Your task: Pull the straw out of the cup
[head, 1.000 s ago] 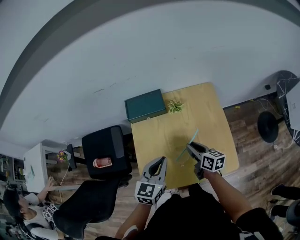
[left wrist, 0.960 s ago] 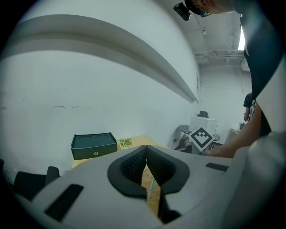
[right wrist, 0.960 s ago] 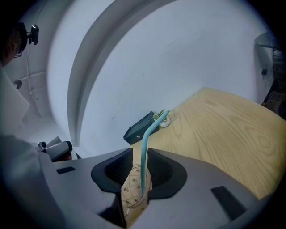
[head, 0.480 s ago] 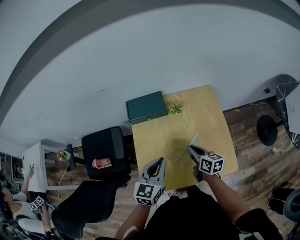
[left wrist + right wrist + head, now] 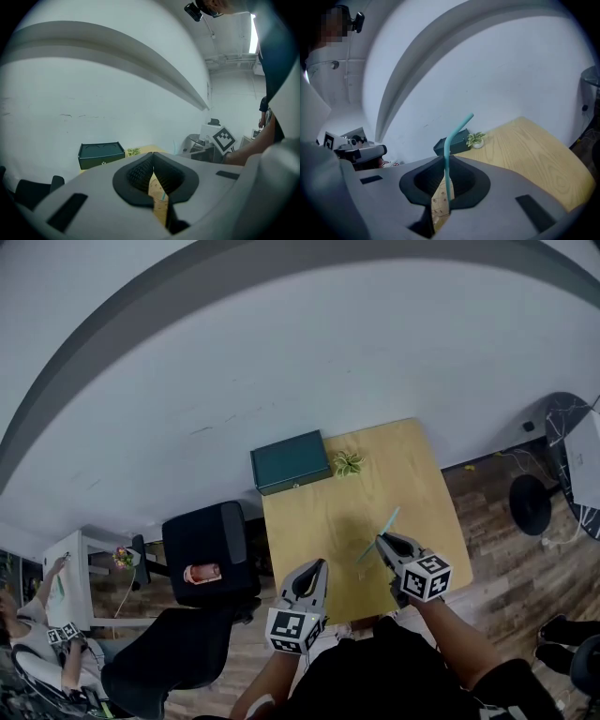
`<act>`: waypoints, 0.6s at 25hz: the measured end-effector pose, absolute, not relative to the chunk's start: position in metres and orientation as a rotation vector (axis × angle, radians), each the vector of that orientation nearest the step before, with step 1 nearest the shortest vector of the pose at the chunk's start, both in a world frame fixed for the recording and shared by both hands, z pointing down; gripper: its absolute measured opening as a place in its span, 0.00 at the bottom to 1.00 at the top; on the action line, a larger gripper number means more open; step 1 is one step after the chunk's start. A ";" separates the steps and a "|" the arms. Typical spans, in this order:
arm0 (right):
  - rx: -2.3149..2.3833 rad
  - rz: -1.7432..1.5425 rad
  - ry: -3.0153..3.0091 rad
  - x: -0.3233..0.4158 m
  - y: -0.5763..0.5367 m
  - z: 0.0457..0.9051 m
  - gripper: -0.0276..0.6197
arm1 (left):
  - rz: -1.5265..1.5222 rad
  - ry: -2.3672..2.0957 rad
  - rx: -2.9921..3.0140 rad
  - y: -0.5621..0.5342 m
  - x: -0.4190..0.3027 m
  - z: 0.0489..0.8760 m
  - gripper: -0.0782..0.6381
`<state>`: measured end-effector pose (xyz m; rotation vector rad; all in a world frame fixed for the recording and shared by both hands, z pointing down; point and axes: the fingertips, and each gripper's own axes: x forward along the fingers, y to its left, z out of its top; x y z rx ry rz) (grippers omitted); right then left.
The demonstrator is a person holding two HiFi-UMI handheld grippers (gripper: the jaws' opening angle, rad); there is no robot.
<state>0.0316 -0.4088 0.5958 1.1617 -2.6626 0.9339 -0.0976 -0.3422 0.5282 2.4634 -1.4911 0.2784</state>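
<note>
Currently the right gripper, its jaws having just been closing, pinches the teal straw above the table's near edge. The straw's lower end overlaps the patterned cup, so extraction is judged unfinished. The left gripper is closed and empty.

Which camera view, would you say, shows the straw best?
The right gripper view: the straw is close, bend included, held in the right gripper. The head view shows a thin line; the left gripper view barely anything.
</note>
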 end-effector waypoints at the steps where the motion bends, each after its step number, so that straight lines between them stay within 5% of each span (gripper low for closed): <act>1: 1.163 0.898 -2.676 0.033 -0.408 0.589 0.12 | 0.276 -1.493 2.463 -0.342 -0.098 0.528 0.13; 15: 1.138 0.157 -2.774 0.031 -0.381 0.472 0.13 | 0.229 -1.495 2.484 -0.339 -0.097 0.517 0.13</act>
